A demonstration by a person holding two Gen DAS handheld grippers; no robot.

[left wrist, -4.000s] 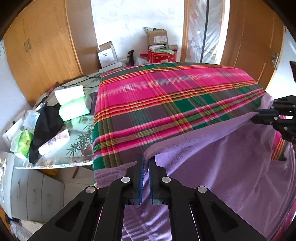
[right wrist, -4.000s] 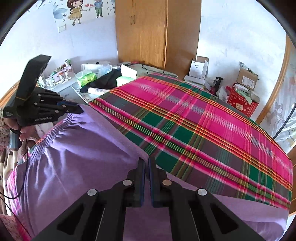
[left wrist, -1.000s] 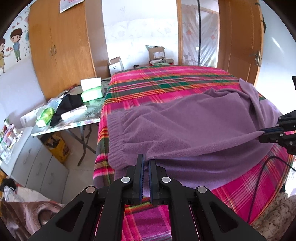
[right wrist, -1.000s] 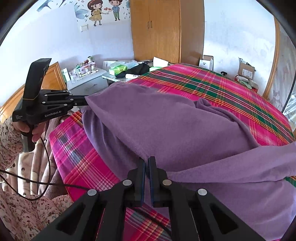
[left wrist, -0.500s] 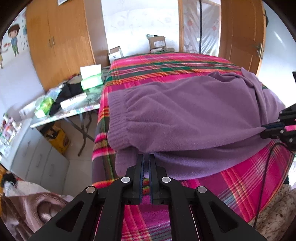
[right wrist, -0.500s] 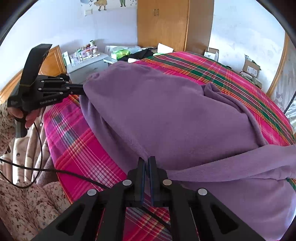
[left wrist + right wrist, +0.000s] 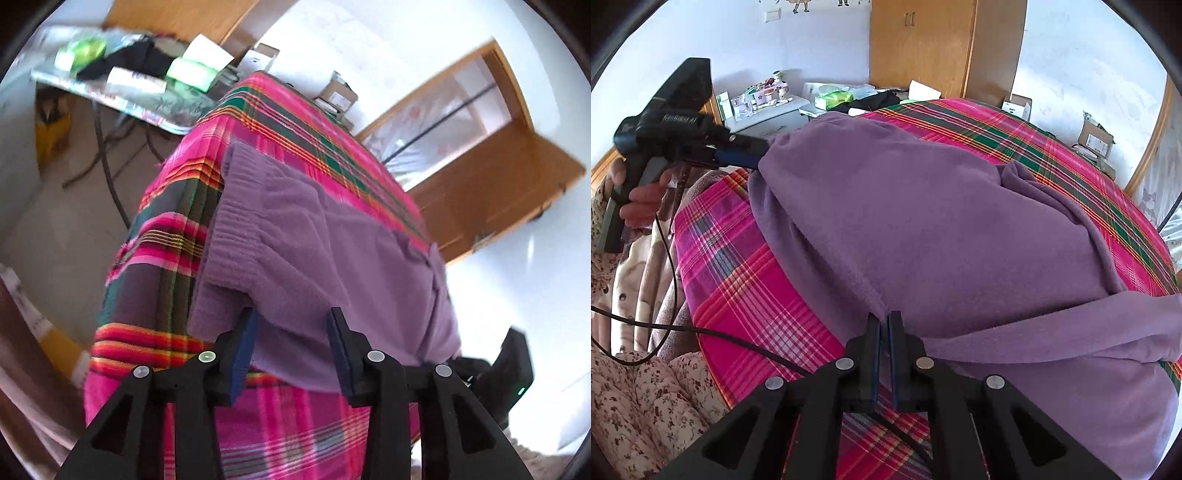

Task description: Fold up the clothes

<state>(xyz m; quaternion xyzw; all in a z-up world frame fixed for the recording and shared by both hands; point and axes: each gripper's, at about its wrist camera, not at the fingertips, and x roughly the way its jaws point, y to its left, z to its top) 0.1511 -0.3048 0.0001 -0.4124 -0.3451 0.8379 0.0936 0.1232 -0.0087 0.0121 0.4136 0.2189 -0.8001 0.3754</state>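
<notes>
A purple fleece garment [image 7: 332, 236] lies folded over on the pink-and-green plaid blanket [image 7: 155, 280], its ribbed waistband toward the left edge of the bed. My left gripper [image 7: 291, 343] is rolled sideways and its jaws are opening. The garment's near edge hangs loosely between the blue pads [image 7: 243, 343], which do not press on it. In the right wrist view the same gripper [image 7: 753, 155] sits at the garment's [image 7: 923, 206] far-left corner, held by a hand. My right gripper [image 7: 884, 325] is shut on the garment's near hem.
A cluttered side table [image 7: 122, 92] stands beyond the bed's left edge, with bare floor below it. A wooden door [image 7: 498, 192] and a wardrobe [image 7: 923, 48] line the walls. A black cable [image 7: 701, 332] trails across the blanket [image 7: 746, 280] near a floral-sleeved arm [image 7: 646, 406].
The left gripper has rolled, dropped toward the bed and parted its jaws, letting go of the waistband corner. The garment has settled onto the blanket. The right gripper has stayed shut on the hem.
</notes>
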